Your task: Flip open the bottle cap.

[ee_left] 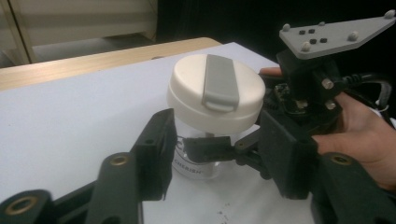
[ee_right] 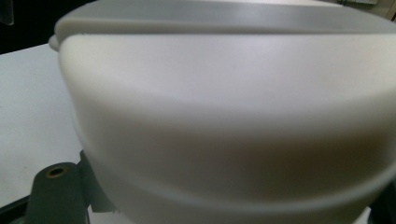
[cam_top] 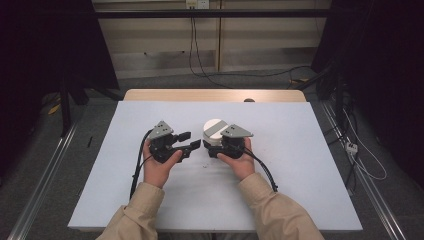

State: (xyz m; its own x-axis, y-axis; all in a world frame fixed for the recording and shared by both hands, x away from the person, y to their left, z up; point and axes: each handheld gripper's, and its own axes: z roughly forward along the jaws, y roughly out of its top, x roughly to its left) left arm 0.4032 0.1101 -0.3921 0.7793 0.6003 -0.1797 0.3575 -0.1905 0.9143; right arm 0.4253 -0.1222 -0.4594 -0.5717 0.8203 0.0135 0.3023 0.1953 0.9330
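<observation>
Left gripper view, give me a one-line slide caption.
Left claw open around a clear jar with a cream lid, while the right claw pinches the jar below its lid.

A fixed high camera looks forward and down on the white table [cam_top: 280, 200] from the person's side. The left gripper view looks close along its black jaws at the lidded jar [ee_left: 216, 93] and the other hand beyond. The right gripper view sits hard against that same jar's lid [ee_right: 233, 116].
</observation>
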